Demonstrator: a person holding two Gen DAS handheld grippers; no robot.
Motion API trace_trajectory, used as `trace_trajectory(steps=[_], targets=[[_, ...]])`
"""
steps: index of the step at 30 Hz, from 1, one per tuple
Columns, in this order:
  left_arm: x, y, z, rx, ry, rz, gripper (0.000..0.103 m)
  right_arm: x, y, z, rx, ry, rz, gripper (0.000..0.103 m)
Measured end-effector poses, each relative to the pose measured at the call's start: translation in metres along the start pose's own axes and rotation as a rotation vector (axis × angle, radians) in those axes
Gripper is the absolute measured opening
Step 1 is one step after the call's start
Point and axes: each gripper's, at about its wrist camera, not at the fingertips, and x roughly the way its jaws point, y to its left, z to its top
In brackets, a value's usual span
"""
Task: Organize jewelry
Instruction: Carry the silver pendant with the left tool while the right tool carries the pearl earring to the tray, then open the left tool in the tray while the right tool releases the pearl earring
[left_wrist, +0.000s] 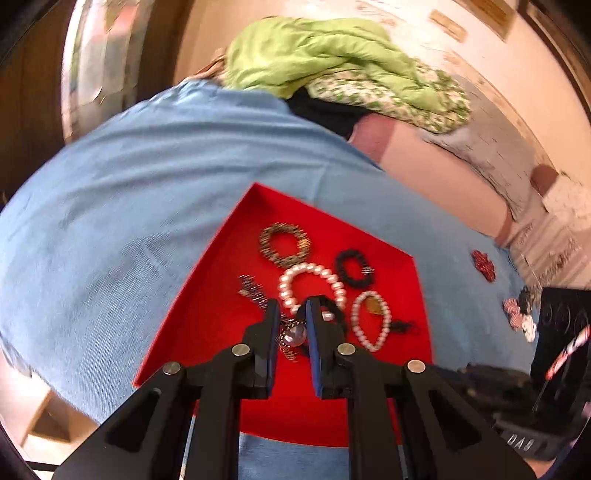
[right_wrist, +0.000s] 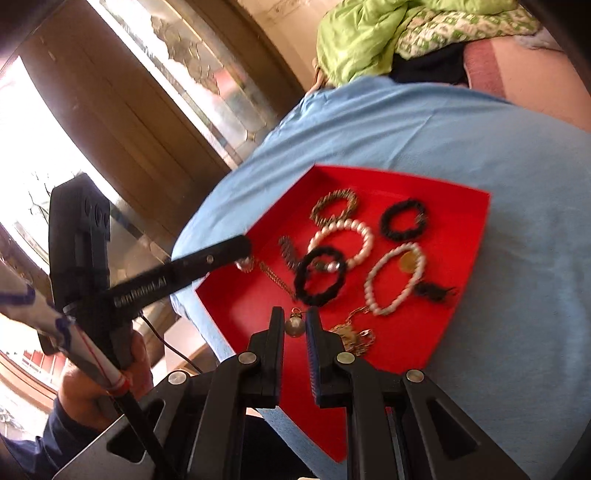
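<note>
A red tray (left_wrist: 221, 295) on a blue cloth holds several pieces: a pearl bracelet (left_wrist: 314, 273), a second pearl bracelet (left_wrist: 371, 319), a black bead bracelet (left_wrist: 354, 267), a bronze bracelet (left_wrist: 284, 243) and a round pendant (left_wrist: 294, 334). My left gripper (left_wrist: 291, 308) hovers over the tray, jaws slightly apart around the pendant and chain; it also shows from the side in the right wrist view (right_wrist: 245, 245). My right gripper (right_wrist: 295, 314) is slightly open with a round gold pendant (right_wrist: 294, 326) between its fingertips, over the tray's (right_wrist: 461, 229) near edge. A gold chain (right_wrist: 352, 334) lies beside it.
Red (left_wrist: 484, 264) and black-white (left_wrist: 521, 314) jewelry pieces lie loose on the blue cloth (left_wrist: 147, 184) right of the tray. A green blanket (left_wrist: 332, 62) is piled at the back. A window and wooden frame (right_wrist: 122, 110) stand to the left.
</note>
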Motion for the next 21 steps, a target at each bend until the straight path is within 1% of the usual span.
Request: trace_trajectory(steps=[5,7,9,10,11,12,13,14,16,17,18,19,20,21], targets=[[0.014,0.016,-0.003,-0.073,0.048,0.040,0.014,0.023,-0.003,-0.009,-0.008,0.067,-0.046,0.013],[0.013,0.018,-0.003,-0.094,0.034,0.040,0.014,0.030,-0.003,-0.014,-0.013,0.089,-0.068,0.013],[0.014,0.015,-0.003,-0.089,0.033,0.056,0.015,0.031,0.001,-0.015,-0.041,0.081,-0.089,0.015],[0.015,0.013,-0.003,-0.082,0.033,0.056,0.015,0.031,0.003,-0.015,-0.051,0.084,-0.101,0.019],[0.015,0.010,-0.003,-0.072,0.029,0.066,0.018,0.030,0.003,-0.016,-0.054,0.082,-0.108,0.028],[0.014,0.006,-0.003,-0.057,0.020,0.083,0.026,0.029,0.002,-0.015,-0.053,0.075,-0.110,0.032],[0.012,0.002,-0.003,-0.044,0.007,0.093,0.030,0.025,0.001,-0.015,-0.050,0.064,-0.107,0.036],[0.009,-0.001,-0.003,-0.035,-0.007,0.100,0.034,0.021,0.000,-0.015,-0.049,0.057,-0.109,0.036],[0.001,-0.010,-0.003,-0.002,-0.053,0.129,0.035,0.011,-0.001,-0.013,-0.051,0.036,-0.118,0.036],[-0.004,-0.015,-0.003,0.017,-0.077,0.148,0.038,0.006,-0.001,-0.012,-0.052,0.025,-0.119,0.037],[-0.009,-0.019,-0.004,0.029,-0.101,0.168,0.044,-0.002,-0.001,-0.012,-0.057,0.011,-0.124,0.037],[-0.013,-0.022,-0.004,0.037,-0.121,0.183,0.048,-0.011,0.001,-0.012,-0.069,-0.010,-0.134,0.039],[-0.020,-0.027,-0.006,0.049,-0.151,0.206,0.053,-0.017,0.002,-0.011,-0.078,-0.024,-0.146,0.044],[-0.026,-0.030,-0.008,0.056,-0.174,0.219,0.055,-0.024,0.005,-0.011,-0.091,-0.042,-0.167,0.046]])
